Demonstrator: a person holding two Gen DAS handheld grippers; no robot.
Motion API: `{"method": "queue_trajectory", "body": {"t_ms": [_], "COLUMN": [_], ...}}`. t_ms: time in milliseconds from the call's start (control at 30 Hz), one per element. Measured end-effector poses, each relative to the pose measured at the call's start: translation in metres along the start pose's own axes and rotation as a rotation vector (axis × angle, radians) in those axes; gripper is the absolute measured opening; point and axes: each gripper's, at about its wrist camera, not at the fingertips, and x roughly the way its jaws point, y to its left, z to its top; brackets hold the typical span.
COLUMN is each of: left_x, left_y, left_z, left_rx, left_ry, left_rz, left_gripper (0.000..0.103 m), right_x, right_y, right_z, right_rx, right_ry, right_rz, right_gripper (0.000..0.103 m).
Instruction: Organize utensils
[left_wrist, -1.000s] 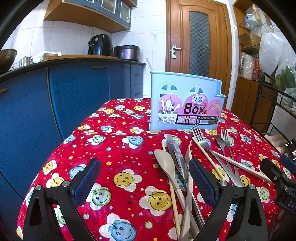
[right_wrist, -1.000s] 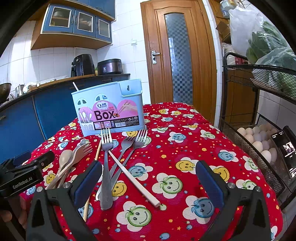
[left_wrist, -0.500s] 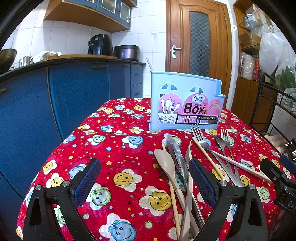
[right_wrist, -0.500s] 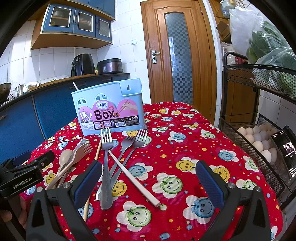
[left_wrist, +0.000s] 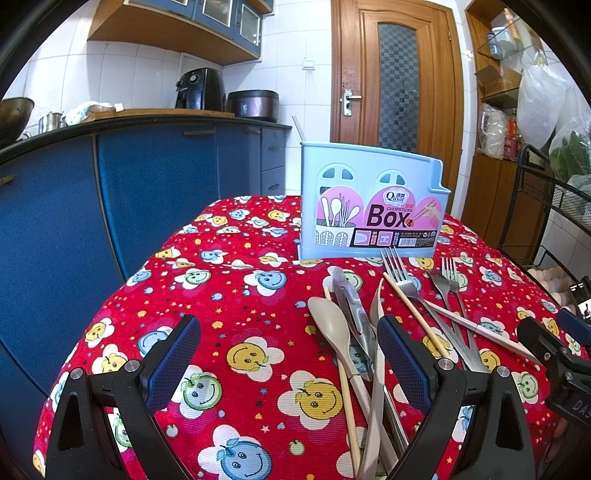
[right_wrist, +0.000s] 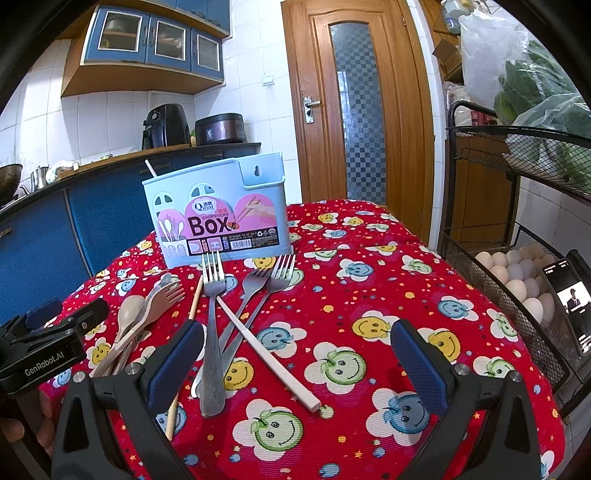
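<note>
A light blue chopsticks box stands upright at the far side of the table; it also shows in the right wrist view. Loose utensils lie in front of it: a beige spoon, metal forks, a white chopstick and a wooden chopstick. My left gripper is open and empty, low over the cloth, its right finger beside the spoon pile. My right gripper is open and empty, just behind the fork handles.
The table has a red smiley-face cloth. Blue counter cabinets stand to the left. A black wire rack with eggs and a phone stands at the right. A wooden door is behind.
</note>
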Motion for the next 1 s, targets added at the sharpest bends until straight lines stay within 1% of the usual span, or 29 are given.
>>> {"method": "queue_trajectory", "body": {"t_ms": [167,300,433,733,867,1000], "left_x": [0.000,0.002,0.008,0.010,0.012,0.015], "left_y": [0.000,0.002,0.000,0.000,0.002,0.006], "left_z": [0.000,0.004,0.003,0.005,0.010,0.018], "left_rx": [0.000,-0.003,-0.004,-0.005,-0.016,-0.014], "left_ry": [0.005,0.021,0.026,0.030,0.048,0.063], "left_rz": [-0.003,-0.007,-0.011,-0.015,-0.029,-0.033], "left_gripper": [0.096,0.096,0.096,0.096,0.096,0.096], "right_x": [0.001,0.005,0.005,0.005,0.001,0.002], "right_y": [-0.004,-0.005,-0.006,-0.005,-0.006,-0.008], "right_z": [0.001,0.003,0.006,0.011,0.021,0.035], "right_rx": [0.024,0.032,0.031,0.016,0.013,0.004], "right_ry": [0.016,0.053,0.066,0.067,0.049,0.051], "right_rz": [0.016,0.034,0.039,0.036,0.040,0.046], "right_gripper": [0.103,0.103,0.103,0.103,0.103,0.103]}}
